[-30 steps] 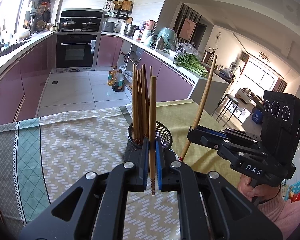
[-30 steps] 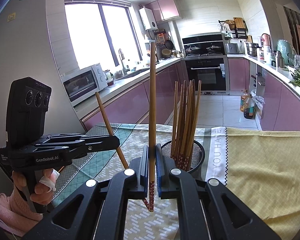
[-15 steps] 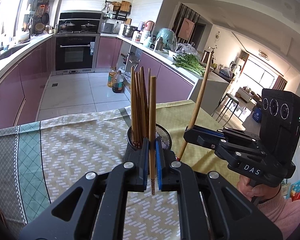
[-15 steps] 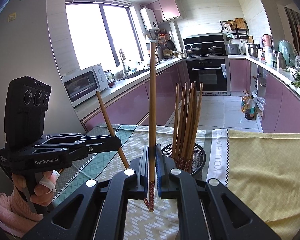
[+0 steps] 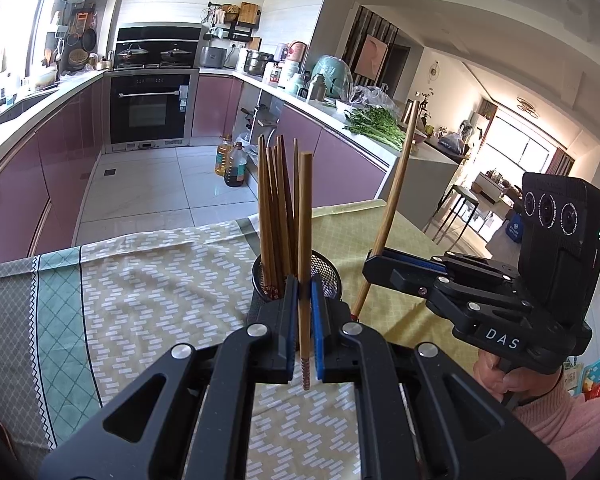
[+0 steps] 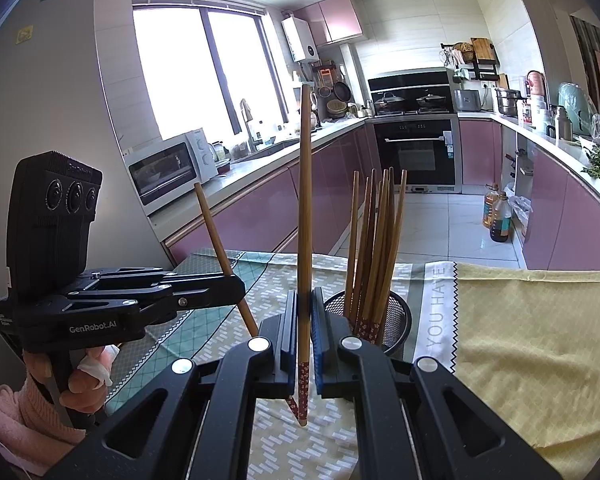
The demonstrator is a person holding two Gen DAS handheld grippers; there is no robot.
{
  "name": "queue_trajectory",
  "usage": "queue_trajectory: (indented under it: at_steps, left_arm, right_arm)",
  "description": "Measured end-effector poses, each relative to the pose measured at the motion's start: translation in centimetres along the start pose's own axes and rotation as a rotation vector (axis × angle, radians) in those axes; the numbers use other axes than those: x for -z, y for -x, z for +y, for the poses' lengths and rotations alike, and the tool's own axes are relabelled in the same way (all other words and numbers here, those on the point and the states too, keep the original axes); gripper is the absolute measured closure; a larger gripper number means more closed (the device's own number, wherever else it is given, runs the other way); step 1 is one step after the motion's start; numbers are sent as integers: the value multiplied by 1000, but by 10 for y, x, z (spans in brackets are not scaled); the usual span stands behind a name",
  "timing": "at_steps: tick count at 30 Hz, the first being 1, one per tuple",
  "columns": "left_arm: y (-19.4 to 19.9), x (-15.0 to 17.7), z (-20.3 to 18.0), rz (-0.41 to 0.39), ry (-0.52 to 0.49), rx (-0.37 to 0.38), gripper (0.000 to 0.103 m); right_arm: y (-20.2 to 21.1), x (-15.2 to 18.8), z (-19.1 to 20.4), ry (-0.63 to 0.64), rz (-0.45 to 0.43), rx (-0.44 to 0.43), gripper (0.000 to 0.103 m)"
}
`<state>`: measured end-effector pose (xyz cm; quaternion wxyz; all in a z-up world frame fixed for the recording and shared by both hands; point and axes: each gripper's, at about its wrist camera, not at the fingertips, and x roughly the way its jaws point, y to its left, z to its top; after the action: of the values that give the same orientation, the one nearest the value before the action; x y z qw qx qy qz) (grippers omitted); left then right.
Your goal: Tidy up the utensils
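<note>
A black mesh holder (image 5: pixel 334 270) (image 6: pixel 400 318) stands on the tablecloth with several wooden chopsticks (image 5: pixel 274 208) (image 6: pixel 374 248) upright in it. My left gripper (image 5: pixel 304 296) is shut on one upright chopstick (image 5: pixel 305 220), just in front of the holder. My right gripper (image 6: pixel 304 308) is shut on another chopstick (image 6: pixel 305 200), its patterned red tip hanging below the pads, to the left of the holder. Each gripper also shows in the other's view: the right gripper (image 5: pixel 374 266) with its slanted chopstick (image 5: pixel 396 184), the left gripper (image 6: pixel 236 290) with its slanted chopstick (image 6: pixel 216 232).
A patterned green and yellow tablecloth (image 5: pixel 148 280) (image 6: pixel 520 320) covers the table. Beyond the table's far edge lies a tiled floor with oil bottles (image 5: pixel 232 160) and pink kitchen cabinets (image 6: pixel 260 216). A microwave (image 6: pixel 168 168) sits on the left counter, a stool (image 5: pixel 460 204) stands to the right.
</note>
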<state>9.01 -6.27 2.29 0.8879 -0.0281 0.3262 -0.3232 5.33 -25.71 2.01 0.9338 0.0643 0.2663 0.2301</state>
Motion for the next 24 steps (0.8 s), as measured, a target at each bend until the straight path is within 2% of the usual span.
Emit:
queue_trajectory:
  at_steps: [24]
  left_arm:
    - [5,-4,-8,-10,-32,-2,96]
  right_arm:
    - [1,-6,-4,11,-12,8,97]
